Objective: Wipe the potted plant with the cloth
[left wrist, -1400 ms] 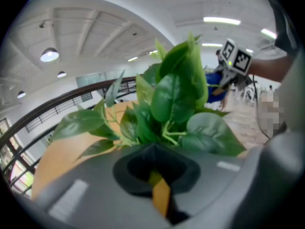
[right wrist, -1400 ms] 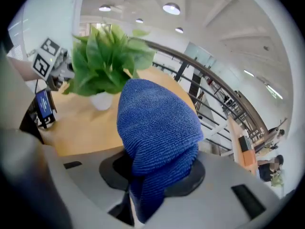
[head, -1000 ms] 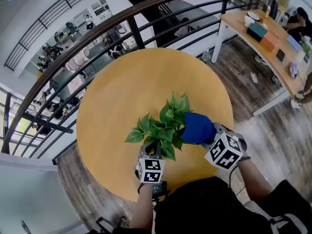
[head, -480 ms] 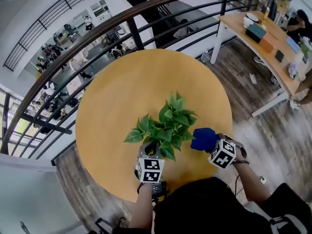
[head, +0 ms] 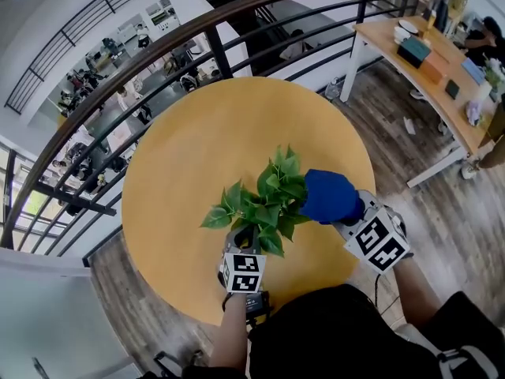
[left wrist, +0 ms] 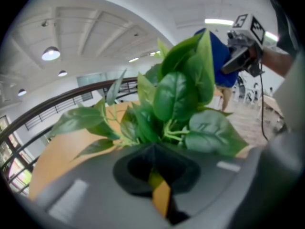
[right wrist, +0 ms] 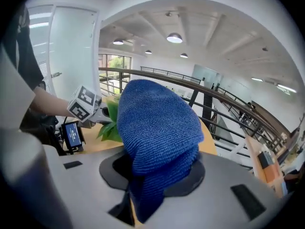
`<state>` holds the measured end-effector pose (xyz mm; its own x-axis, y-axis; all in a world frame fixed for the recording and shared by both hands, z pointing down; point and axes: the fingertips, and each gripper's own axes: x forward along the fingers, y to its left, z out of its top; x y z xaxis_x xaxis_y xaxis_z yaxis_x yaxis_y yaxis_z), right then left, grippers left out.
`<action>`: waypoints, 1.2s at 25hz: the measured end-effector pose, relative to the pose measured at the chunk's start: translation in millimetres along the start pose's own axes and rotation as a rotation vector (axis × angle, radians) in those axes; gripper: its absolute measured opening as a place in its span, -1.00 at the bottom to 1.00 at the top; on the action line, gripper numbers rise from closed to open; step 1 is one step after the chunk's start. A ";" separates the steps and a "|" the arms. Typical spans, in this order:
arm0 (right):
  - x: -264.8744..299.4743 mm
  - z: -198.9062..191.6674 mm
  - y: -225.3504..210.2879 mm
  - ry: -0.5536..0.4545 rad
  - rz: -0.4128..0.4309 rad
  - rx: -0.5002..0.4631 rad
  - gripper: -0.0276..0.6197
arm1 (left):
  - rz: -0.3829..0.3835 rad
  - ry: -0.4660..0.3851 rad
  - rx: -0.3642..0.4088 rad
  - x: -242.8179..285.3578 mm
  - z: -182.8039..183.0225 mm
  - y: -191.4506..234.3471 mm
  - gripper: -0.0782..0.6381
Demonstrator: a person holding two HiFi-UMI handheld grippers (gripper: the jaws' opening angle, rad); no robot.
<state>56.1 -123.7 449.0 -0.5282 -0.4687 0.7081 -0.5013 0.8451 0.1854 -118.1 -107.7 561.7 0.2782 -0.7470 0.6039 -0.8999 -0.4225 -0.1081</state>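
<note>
The potted plant (head: 267, 200) has green leaves and stands near the front of the round yellow table (head: 197, 140); the leaves hide its pot. My left gripper (head: 244, 242) sits at the plant's base and looks shut on it, and in the left gripper view the leaves (left wrist: 177, 101) rise straight out of the left gripper (left wrist: 157, 178). My right gripper (head: 349, 214) is shut on a blue cloth (head: 329, 196), which touches the plant's right-side leaves. In the right gripper view the cloth (right wrist: 157, 120) bulges out of the right gripper (right wrist: 155, 178) and hides both jaws.
A dark metal railing (head: 158, 58) curves behind the table, with a lower floor beyond it. A wooden desk (head: 430, 61) with boxes stands at the upper right. Plank floor (head: 410, 164) lies to the right of the table.
The right gripper with the cloth dropped away to the lower right of the plant, then came back up against the right-side leaves. The left gripper and plant stayed put.
</note>
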 end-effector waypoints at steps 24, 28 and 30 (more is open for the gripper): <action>39.7 -147.6 -12.0 0.444 -0.051 -0.010 -0.50 | -0.001 0.000 0.000 2.7 -0.8 1.2 -0.78; 21.6 -95.7 -64.0 0.332 -0.187 -0.027 -0.50 | -0.003 0.003 0.005 2.1 0.5 0.2 -0.78; 12.9 -59.9 -83.8 0.261 -0.253 -0.061 -0.50 | -0.005 0.005 0.006 2.9 0.4 -0.6 -0.78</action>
<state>132.4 -185.2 483.4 -0.1962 -0.5906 0.7827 -0.5476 0.7282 0.4122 -116.7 -109.9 563.2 0.2806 -0.7423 0.6084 -0.8966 -0.4290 -0.1099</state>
